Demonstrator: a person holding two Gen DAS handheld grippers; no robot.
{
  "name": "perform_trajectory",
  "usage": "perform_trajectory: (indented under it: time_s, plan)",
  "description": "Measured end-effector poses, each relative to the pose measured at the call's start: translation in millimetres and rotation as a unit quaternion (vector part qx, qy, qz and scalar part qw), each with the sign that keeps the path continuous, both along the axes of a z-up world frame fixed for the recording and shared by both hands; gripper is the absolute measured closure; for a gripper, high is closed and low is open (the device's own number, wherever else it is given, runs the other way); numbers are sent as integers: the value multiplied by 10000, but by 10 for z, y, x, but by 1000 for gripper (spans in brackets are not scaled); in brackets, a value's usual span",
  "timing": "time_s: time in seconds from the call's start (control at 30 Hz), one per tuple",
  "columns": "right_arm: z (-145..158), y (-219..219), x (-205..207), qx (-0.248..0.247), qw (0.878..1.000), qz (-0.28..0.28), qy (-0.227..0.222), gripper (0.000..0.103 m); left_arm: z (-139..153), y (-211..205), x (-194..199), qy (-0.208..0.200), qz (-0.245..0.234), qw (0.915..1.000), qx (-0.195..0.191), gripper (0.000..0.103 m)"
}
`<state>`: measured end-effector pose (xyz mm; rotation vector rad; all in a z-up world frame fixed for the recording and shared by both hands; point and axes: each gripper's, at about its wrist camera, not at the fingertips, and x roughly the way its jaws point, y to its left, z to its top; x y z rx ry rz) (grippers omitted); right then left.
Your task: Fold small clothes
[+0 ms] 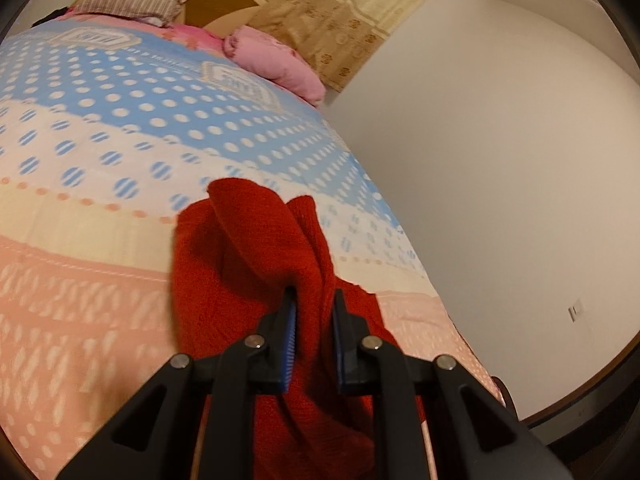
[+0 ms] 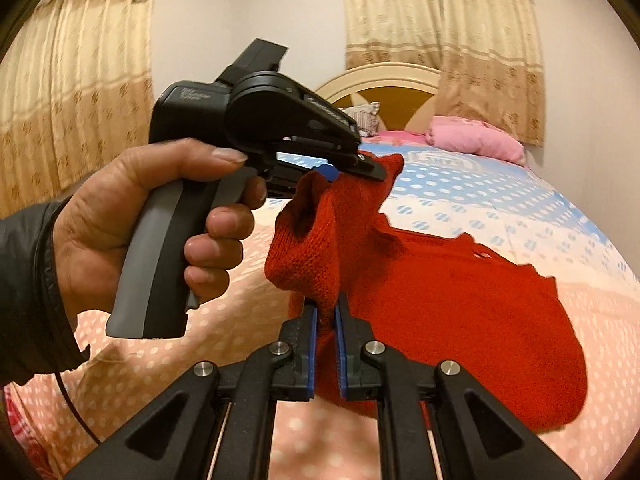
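red knitted garment [image 2: 460, 280], soft, light and floppy, is hanging partly over the bed [image 2: 520, 208]; we are pinching one bunched edge in each claw, left claw [image 1: 314, 300] and right claw [image 2: 326, 308] both clamping knit, best gripped at corners.

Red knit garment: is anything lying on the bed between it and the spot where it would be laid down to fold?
Nothing visible. The red knit garment is pinched by both the left gripper and the right gripper, and the bedspread around it looks bare. The pink bundle and striped pillow sit far off by the headboard.
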<state>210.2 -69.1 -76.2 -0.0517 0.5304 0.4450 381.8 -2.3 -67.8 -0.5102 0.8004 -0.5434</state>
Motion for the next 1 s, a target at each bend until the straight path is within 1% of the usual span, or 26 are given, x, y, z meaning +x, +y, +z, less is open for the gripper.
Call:
perform_trajectory:
  time_s: [0.23,0.53,0.7,0.8,0.87,1.0]
  plan:
    - [-5,-420,-48,308,9987,-393,71,96,25,-398,37,-68,-266,9996,53,87]
    - [-58,-852,-85,547,9953,-774,217,96,-46,-948,102,-5,-644,9977,194,87]
    - [-116,-1090,-88,721,9926,-895,393,96,-137,-1196,101,73,-780,9964,311,87]
    - [-209,-1223,-75,803,9904,-977,561,96,-216,-1363,78,112,-858,9953,433,87]
    - [-270,-1322,-70,894,9882,-1047,671,96,-266,-1491,55,89,-927,9939,597,87]
    - [-364,-1499,-44,1136,9825,-1207,852,96,-323,-1647,49,96,-993,9922,741,87]
